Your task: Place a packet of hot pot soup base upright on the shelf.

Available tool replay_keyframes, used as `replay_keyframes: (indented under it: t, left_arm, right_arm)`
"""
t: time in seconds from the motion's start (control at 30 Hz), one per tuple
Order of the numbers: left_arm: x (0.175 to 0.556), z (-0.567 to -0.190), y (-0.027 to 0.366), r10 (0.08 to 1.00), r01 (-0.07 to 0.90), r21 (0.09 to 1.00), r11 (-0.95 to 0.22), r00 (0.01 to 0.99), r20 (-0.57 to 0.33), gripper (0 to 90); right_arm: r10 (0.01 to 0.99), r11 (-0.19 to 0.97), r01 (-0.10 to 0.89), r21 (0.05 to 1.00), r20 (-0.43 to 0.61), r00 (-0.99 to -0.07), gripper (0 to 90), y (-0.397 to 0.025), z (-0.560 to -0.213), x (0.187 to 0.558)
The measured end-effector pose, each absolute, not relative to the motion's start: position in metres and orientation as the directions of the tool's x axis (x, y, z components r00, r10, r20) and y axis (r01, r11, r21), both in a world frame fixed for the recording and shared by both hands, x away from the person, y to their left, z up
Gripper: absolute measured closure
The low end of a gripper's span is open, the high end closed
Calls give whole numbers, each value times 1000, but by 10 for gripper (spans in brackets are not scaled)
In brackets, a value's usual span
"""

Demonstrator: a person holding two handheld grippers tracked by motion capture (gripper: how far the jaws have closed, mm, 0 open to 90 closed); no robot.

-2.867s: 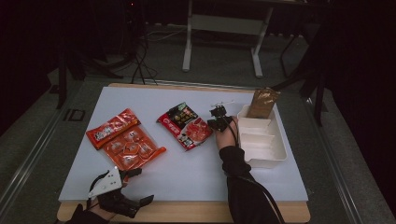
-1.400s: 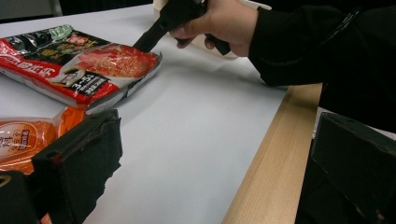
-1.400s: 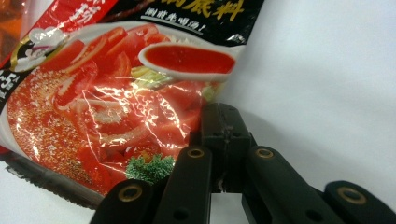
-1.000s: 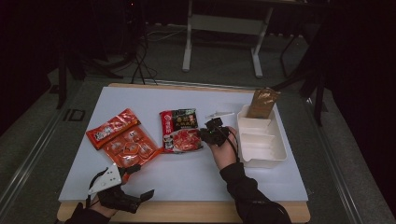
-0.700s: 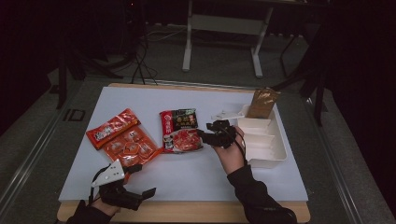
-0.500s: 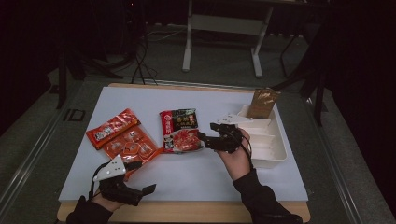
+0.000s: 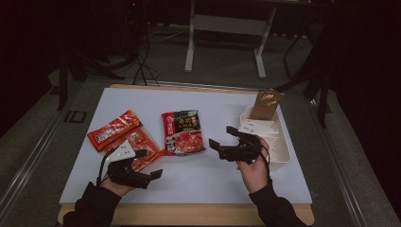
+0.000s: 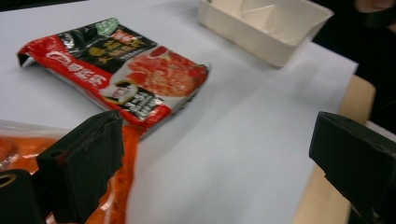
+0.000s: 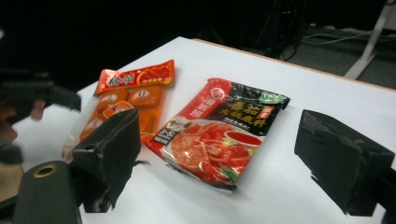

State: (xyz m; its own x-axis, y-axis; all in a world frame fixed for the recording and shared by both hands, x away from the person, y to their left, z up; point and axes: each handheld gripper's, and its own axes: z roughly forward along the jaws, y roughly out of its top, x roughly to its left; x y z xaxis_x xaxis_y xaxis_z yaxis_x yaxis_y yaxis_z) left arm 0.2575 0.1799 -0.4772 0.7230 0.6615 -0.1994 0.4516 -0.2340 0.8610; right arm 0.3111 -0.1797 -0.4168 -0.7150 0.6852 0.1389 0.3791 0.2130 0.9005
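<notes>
From above, brown pouch [image 7: 266, 105] in tray [image 7: 283, 150]; right tongs [image 7: 221, 138] and left tongs [image 7: 152, 163] agape, empty.

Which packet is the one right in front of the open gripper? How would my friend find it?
Look at the white table and find the white tray on its right side. Just left of that tray, past the right gripper, a packet lies flat. Unlike the two orange packets farther left, it has a black top and a red food picture.
</notes>
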Motion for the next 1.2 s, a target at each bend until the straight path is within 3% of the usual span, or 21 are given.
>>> replay_keyframes:
  t: [0.2, 0.37, 0.6, 0.8, 0.93, 1.2]
  left_arm:
    - [281, -470, 176, 705, 426, 874, -234, 693, -149, 98]
    - [306, -468, 173, 739, 461, 860, -220, 654, -162, 133]
    - [334, -475, 168, 786, 525, 830, -188, 587, -194, 179]
    - [365, -484, 155, 833, 561, 802, -205, 531, -158, 217]
    - [381, -486, 152, 846, 575, 794, -198, 509, -158, 312]
    - [420, -504, 150, 891, 681, 711, -173, 417, -182, 405]
  right_arm:
    - [662, 207, 336, 919, 121, -739, 160, -191, -413, 301]
    - [665, 219, 263, 939, 54, -745, 188, -205, -409, 286]
    - [643, 259, 259, 931, 34, -766, 181, -214, -416, 273]
    - [625, 286, 234, 929, 5, -781, 139, -216, -423, 261]
    - [622, 305, 199, 931, -37, -782, 138, -215, -420, 258]
    - [627, 318, 183, 930, -62, -776, 138, -214, -418, 255]
